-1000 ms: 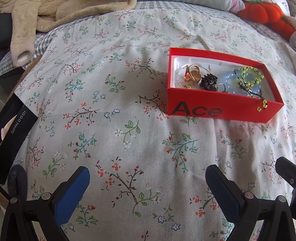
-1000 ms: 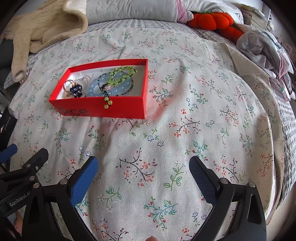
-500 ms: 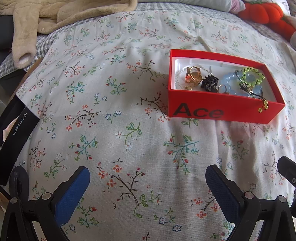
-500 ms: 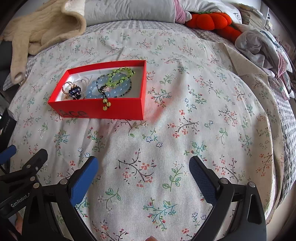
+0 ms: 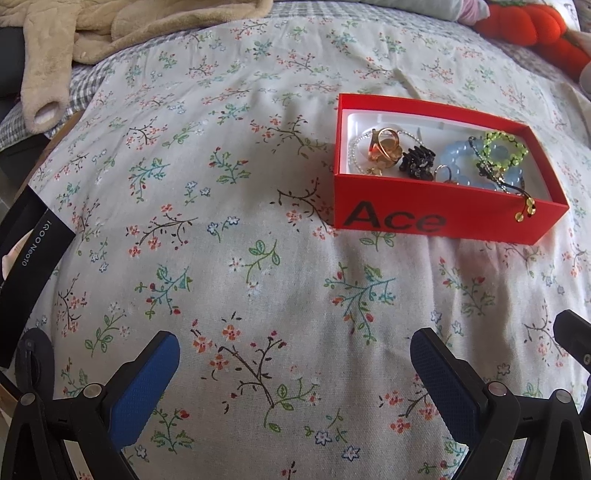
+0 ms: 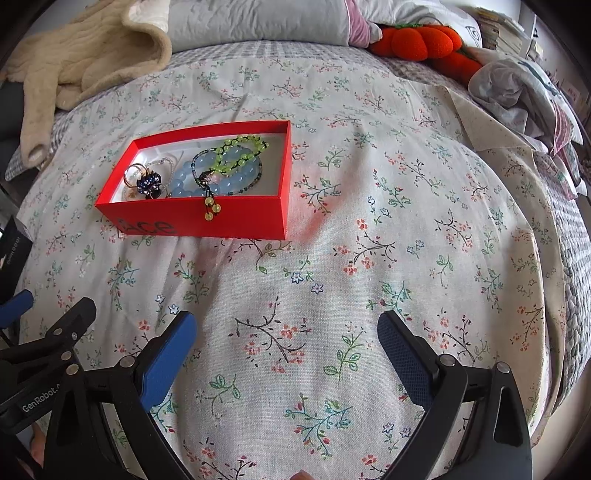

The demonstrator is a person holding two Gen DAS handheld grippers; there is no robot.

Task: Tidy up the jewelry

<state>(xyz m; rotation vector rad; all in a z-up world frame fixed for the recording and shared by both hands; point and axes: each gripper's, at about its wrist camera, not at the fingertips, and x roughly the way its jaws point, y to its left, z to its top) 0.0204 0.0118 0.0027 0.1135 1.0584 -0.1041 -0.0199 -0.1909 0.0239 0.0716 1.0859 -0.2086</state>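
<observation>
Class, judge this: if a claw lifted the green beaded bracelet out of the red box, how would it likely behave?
The green beaded bracelet would probably hang limp, being beads on cord. Its tassel already drapes over the red box wall and may snag. It lies across the blue bead bracelet, which might drag along.

Bed with floral sheet (image 6: 332, 295), red box (image 6: 207, 219) lying on it left of centre, cream fleece garment (image 6: 85, 62) at far left, orange plush (image 6: 421, 42) and crumpled clothes (image 6: 524, 92) at far right, grey pillow (image 6: 255, 22) behind.
</observation>
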